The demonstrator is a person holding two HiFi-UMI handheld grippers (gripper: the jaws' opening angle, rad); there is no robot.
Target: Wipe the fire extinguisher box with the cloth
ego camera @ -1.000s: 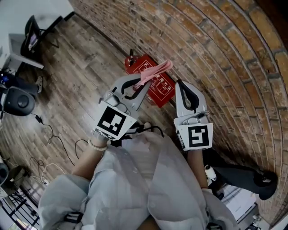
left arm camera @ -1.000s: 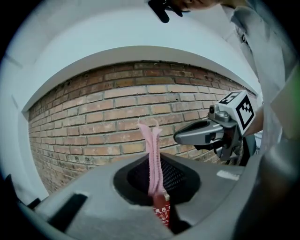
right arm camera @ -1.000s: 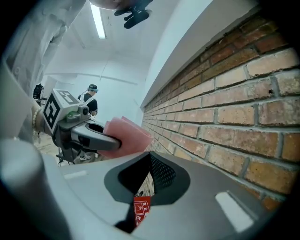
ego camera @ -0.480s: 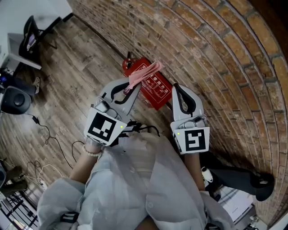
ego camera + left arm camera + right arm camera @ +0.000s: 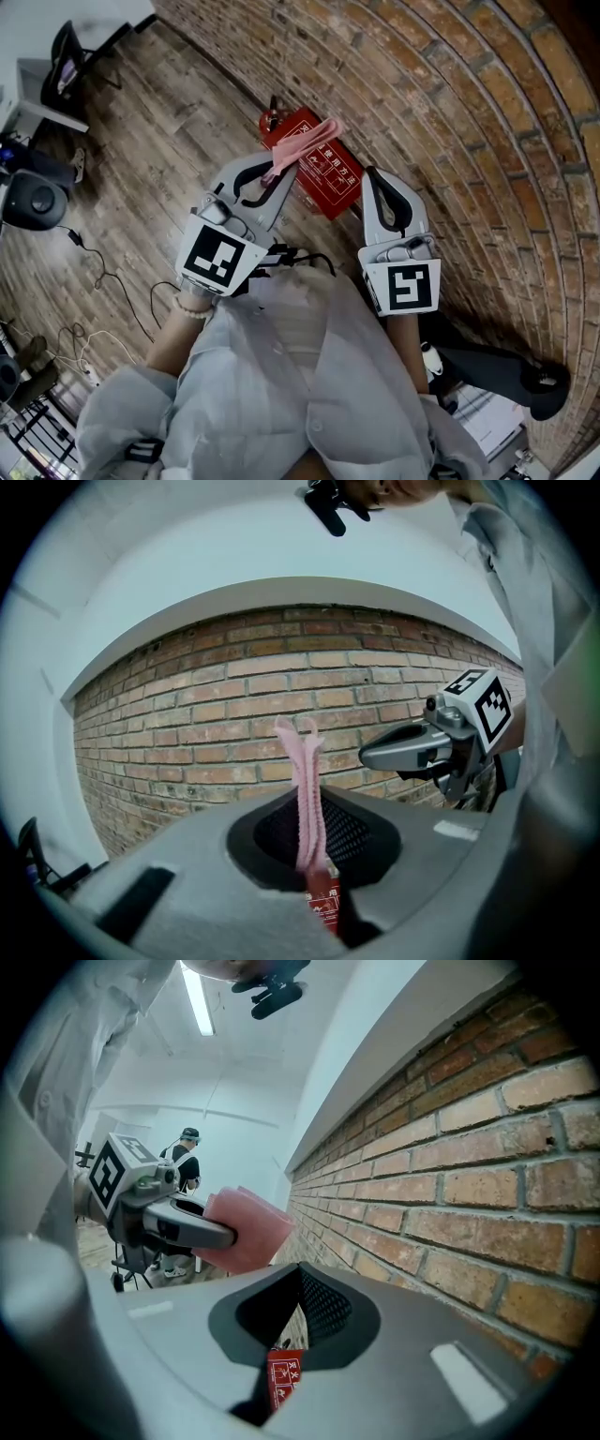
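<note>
The red fire extinguisher box [image 5: 323,178] lies on the wooden floor against the brick wall. My left gripper [image 5: 278,172] hovers over its near left edge, shut on a pink cloth [image 5: 305,142] that trails over the box top. In the left gripper view the cloth [image 5: 309,794] stands folded between the jaws, with the box [image 5: 325,907] showing below. My right gripper [image 5: 373,180] hangs to the right of the box, shut with nothing in it. In the right gripper view a slice of the box [image 5: 284,1377] shows through the jaws, and the cloth [image 5: 248,1232] sticks out of the left gripper [image 5: 178,1224].
The curved brick wall [image 5: 450,112] runs along the right. A chair [image 5: 70,52], a round black device [image 5: 33,202] and loose cables [image 5: 103,281] lie on the floor at the left. A dark stand base [image 5: 511,370] is at the lower right. A person [image 5: 187,1162] stands far off.
The left gripper with the cloth has shifted slightly left, nearer the box's near edge. The right gripper has barely moved.
</note>
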